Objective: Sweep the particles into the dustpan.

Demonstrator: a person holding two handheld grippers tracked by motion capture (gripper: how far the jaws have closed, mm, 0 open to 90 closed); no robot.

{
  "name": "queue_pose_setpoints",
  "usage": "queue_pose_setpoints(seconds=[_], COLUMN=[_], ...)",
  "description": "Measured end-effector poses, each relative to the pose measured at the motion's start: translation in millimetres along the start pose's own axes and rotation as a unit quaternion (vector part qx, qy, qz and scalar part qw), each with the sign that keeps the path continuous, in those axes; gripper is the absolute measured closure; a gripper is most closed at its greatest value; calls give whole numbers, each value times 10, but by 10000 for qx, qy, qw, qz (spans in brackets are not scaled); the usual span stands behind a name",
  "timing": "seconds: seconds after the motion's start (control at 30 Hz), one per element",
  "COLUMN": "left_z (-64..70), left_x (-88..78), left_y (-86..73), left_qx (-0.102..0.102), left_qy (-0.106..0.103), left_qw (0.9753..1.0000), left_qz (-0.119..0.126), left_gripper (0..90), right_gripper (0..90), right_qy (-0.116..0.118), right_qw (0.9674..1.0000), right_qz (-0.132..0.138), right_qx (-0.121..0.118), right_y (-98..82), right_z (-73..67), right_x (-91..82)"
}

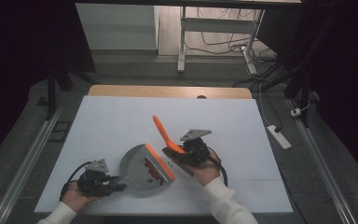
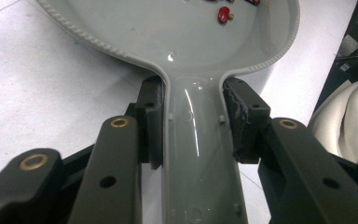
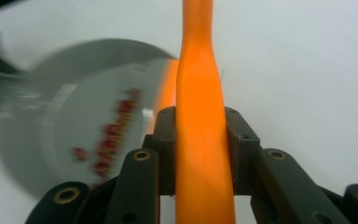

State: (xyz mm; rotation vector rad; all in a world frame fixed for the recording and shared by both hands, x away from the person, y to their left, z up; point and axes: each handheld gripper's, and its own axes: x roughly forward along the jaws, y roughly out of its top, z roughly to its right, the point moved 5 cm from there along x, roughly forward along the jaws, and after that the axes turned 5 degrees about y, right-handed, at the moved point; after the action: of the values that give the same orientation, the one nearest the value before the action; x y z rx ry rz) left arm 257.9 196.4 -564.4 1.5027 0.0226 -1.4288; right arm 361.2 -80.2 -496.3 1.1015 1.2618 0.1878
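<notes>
Now left tongs clamp the dustpan handle, right tongs the brush.

No legible text or labels, perhaps from blur.

White sleeves; 2 black tongs with grey triangular plates, brass rivets.

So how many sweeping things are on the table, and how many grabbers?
Grey dustpan: 1
Orange-handled brush: 1
Grippers, left gripper and right gripper: 2
Heap of small red bits in the pan: 1, too many to count singly
Total: 5
</notes>
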Motion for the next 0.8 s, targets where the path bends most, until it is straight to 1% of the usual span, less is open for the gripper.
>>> queue_pose_setpoints(seconds=[0.03, 0.1, 0.17, 0.2, 0.27, 0.3, 0.37, 0.4, 0.43, 0.47, 0.5, 0.53, 0.57, 0.6, 0.63, 0.67, 0.7, 0.73, 0.77, 0.8], left_z=[0, 1, 1, 2, 3, 4, -3, -5, -5, -3, -1, 3, 2, 1, -3, -4, -6, -4, -3, -2], left_x=[1, 3, 5, 5, 3, 6, 8, 10, 10, 8, 6, 8, 7, 7, 7, 8, 9, 12, 15, 17], left_y=[0, 2, 6, 8, 9, 10, 9, 8, 7, 7, 7, 7, 5, 4, 4, 4, 2, 2, -2, -3], left_qx=[-3, -3, 2, 4, 11, -1, 13, 21, 28, 21, 24, 8, 27, 25, 36, 34, 38, 27, 31, 18], left_qy=[-2, -2, -5, -1, 4, -1, -12, -18, -17, -17, -11, -18, -25, -26, -18, -20, -8, -11, -13, -12], left_qw=[10000, 10000, 10000, 10000, 10000, 10000, 10000, 10000, 10000, 10000, 10000, 10000, 10000, 10000, 10000, 10000, 10000, 10000, 10000, 10000], left_qz=[0, -2, -11, -13, -24, -13, -20, -25, -28, -29, -31, -25, -37, -37, -35, -32, -21, -8, -1, 16], left_gripper=[615, 615, 615, 615, 615, 615, 615, 615, 616, 616, 615, 616, 615, 616, 615, 615, 616, 615, 615, 615], right_gripper=[702, 703, 702, 703, 702, 702, 700, 702, 702, 703, 703, 703, 703, 703, 703, 703, 703, 703, 703, 703], right_qy=[-117, -347, -545, -576, -423, -315, -205, -105, 324, 588, 705, 745, 757, 745, 657, 516, 418, 285, 213, 69], right_qw=[9999, 9991, 9975, 9967, 9979, 9982, 9983, 9985, 9986, 9978, 9972, 9971, 9971, 9971, 9975, 9982, 9985, 9987, 9989, 9992], right_qz=[-42, -226, -453, -558, -492, -504, -506, -497, -410, -293, -237, -127, -22, 141, 232, 287, 321, 345, 336, 291], right_qx=[2, 46, -52, -90, -63, -83, -214, -204, -20, 98, 85, 6, 29, 85, 102, 118, 157, 234, 241, 277], right_y=[-17, -82, -117, -127, -105, -98, -101, -100, -93, -78, -54, -23, 3, 48, 77, 95, 100, 94, 80, 49], right_z=[50, 158, 204, 206, 147, 70, -62, -110, -179, -234, -285, -314, -322, -298, -252, -187, -135, -47, 4, 74], right_x=[-8, 24, 121, 178, 235, 267, 303, 309, 314, 311, 299, 276, 248, 191, 142, 92, 58, 7, -17, -45])
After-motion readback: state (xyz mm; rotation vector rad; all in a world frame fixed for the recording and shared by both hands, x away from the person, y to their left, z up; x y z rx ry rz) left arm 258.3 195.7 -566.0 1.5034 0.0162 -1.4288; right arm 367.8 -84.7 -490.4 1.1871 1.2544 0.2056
